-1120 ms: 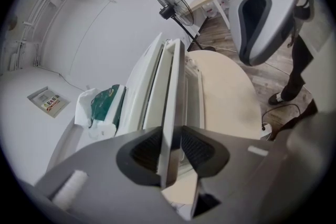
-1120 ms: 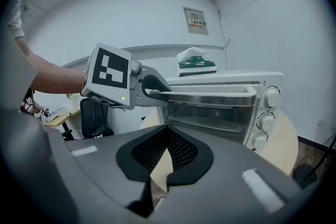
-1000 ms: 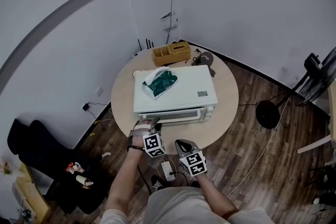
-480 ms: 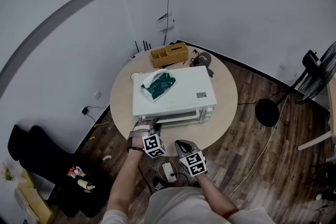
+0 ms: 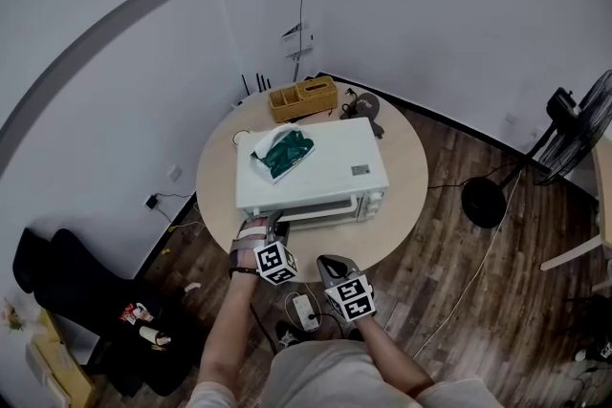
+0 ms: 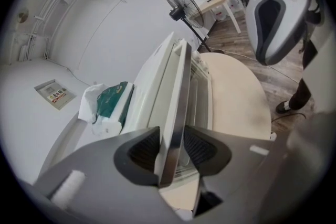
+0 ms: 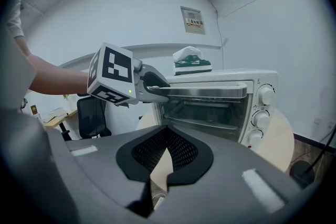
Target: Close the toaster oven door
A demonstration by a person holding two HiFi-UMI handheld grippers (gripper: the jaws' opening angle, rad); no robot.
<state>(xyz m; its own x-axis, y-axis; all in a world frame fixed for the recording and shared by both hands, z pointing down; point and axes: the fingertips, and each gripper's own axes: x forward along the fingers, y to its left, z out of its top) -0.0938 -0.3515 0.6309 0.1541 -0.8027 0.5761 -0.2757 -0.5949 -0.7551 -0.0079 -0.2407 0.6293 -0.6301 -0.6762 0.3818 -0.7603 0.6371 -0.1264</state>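
A white toaster oven [image 5: 316,167] stands on a round beige table [image 5: 406,177]. Its glass door [image 7: 205,113] is upright against the front, closed or nearly so. The metal door handle [image 6: 176,107] runs between the pads of my left gripper [image 6: 170,149]. Those jaws have just been opening, and a thin gap shows on each side of the bar. In the head view the left gripper [image 5: 271,226] sits at the oven's front left corner. My right gripper [image 5: 330,261] hangs back from the table edge, shut [image 7: 167,152] and holding nothing.
A green packet on white tissue [image 5: 282,153] lies on the oven top. A wicker basket [image 5: 304,98] stands behind the oven. On the wood floor are a power strip [image 5: 306,311], a black chair [image 5: 57,263] at left and a standing fan [image 5: 574,124] at right.
The head view has drifted slightly. Both grippers keep their places at the oven's front, and the door looks the same.
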